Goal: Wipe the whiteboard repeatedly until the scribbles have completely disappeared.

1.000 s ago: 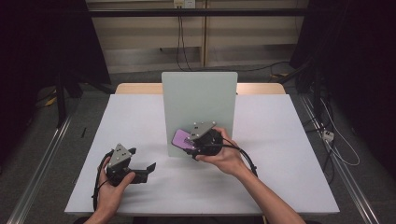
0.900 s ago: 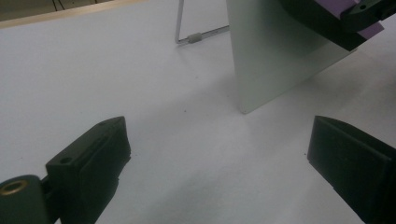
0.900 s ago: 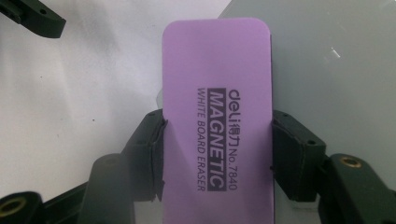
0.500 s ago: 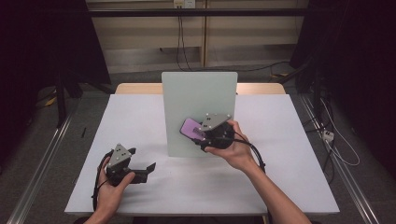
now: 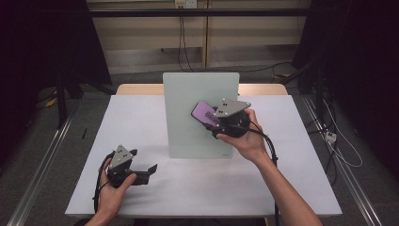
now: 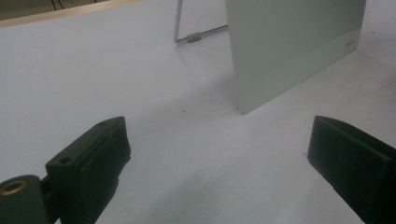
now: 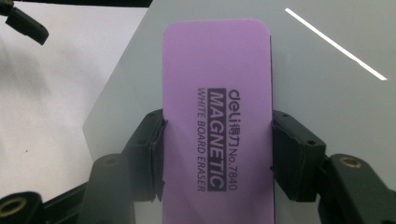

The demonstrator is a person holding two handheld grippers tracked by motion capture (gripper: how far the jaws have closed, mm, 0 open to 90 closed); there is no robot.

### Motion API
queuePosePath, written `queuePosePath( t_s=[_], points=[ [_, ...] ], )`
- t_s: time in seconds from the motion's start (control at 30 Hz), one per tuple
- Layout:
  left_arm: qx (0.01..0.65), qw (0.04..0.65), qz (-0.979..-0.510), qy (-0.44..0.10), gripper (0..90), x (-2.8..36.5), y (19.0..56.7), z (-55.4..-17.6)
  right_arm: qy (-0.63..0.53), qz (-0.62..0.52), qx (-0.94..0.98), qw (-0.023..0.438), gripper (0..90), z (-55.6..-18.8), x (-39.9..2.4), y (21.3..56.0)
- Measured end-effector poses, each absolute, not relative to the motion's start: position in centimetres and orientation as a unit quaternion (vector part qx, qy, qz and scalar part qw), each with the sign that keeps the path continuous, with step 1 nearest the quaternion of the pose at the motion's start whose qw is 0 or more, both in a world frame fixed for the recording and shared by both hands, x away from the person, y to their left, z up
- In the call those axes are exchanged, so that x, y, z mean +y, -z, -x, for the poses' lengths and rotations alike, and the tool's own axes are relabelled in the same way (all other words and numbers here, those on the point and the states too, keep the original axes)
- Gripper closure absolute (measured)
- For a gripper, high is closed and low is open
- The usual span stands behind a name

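A purple whiteboard eraser [image 7: 217,116] was gripped by its long sides between the jaws of the right gripper [image 5: 212,123], the pads pressed against both edges; black print reading "MAGNETIC WHITE BOARD ERASER" was seen on its face in the right gripper view. In the high view the eraser [image 5: 205,113] was held against the front of an upright pale whiteboard [image 5: 188,117], toward three o'clock on its face and in its upper half. The whiteboard was stood at the middle of the white desk [image 5: 291,160], propped by a wire stand [image 6: 187,28] at its back.

The left gripper [image 5: 141,172] was rested low on the desk at about seven o'clock from the whiteboard, well apart from it. Its jaws were spread wide with nothing between them, only bare desk surface and the lower corner of the whiteboard [image 6: 299,51] being seen beyond them in the left gripper view.
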State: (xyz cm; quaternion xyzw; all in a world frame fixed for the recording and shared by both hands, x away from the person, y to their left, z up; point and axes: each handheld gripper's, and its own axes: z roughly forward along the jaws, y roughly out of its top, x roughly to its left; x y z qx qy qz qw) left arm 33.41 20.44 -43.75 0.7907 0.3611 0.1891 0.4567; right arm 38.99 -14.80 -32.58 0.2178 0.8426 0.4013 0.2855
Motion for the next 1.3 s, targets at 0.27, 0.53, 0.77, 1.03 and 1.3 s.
queuePosePath(
  t_s=[0.27, 0.53, 0.77, 1.03, 1.3],
  points=[
    [0.361, 0.457, -0.790, -0.190, 5.5, 20.5, 43.8, -33.4, -0.402, -0.213, 0.843, 0.287, 41.9, -38.7, -14.7, 33.6],
    [0.359, 0.454, -0.793, -0.190, 5.5, 20.4, 43.8, -33.5, -0.397, -0.209, 0.849, 0.277, 42.0, -38.3, -14.3, 34.7],
    [0.358, 0.454, -0.794, -0.189, 5.5, 20.2, 43.9, -33.5, -0.384, -0.196, 0.865, 0.258, 42.0, -37.8, -13.1, 36.9],
    [0.358, 0.454, -0.794, -0.190, 5.5, 20.3, 43.8, -33.4, -0.360, -0.175, 0.887, 0.231, 42.0, -37.3, -11.4, 39.4],
    [0.357, 0.453, -0.794, -0.189, 5.5, 20.3, 43.8, -33.5, -0.344, -0.164, 0.901, 0.208, 42.0, -37.0, -10.0, 40.9]
  ],
)
